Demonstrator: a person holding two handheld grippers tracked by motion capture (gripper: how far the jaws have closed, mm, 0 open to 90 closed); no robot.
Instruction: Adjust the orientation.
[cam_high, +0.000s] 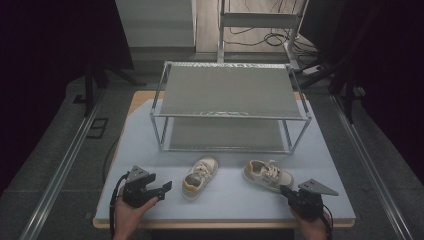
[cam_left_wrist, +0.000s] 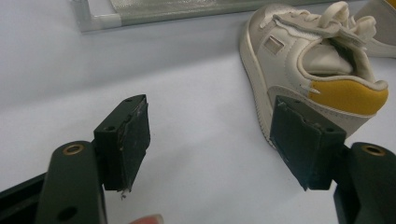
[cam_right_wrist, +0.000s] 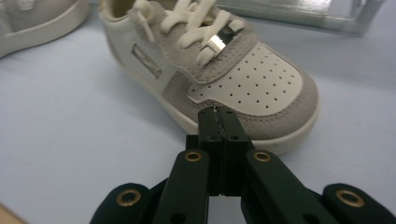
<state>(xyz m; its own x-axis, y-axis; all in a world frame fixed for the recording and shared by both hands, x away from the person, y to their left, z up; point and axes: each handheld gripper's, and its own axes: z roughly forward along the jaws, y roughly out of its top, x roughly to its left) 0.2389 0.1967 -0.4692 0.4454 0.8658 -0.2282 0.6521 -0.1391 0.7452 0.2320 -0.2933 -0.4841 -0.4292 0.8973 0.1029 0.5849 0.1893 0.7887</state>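
Observation:
Two small white sneakers lie on the pale table in front of a metal shelf rack. The left shoe (cam_high: 199, 177) has a yellow heel (cam_left_wrist: 348, 93) that points toward me. The right shoe (cam_high: 267, 175) has a perforated white toe with grey suede trim (cam_right_wrist: 254, 86). My left gripper (cam_high: 165, 189) is open, just left of the left shoe; its right pad (cam_left_wrist: 303, 140) sits close beside the yellow heel. My right gripper (cam_high: 284, 190) is shut with nothing in it, its tips (cam_right_wrist: 218, 114) just short of the right shoe's toe.
A two-level metal rack (cam_high: 230, 107) with grey mesh shelves stands at the middle of the table (cam_high: 150, 150), both shelves bare. Its front rail (cam_left_wrist: 154, 14) lies beyond the shoes. Floor rails run along both sides of the table.

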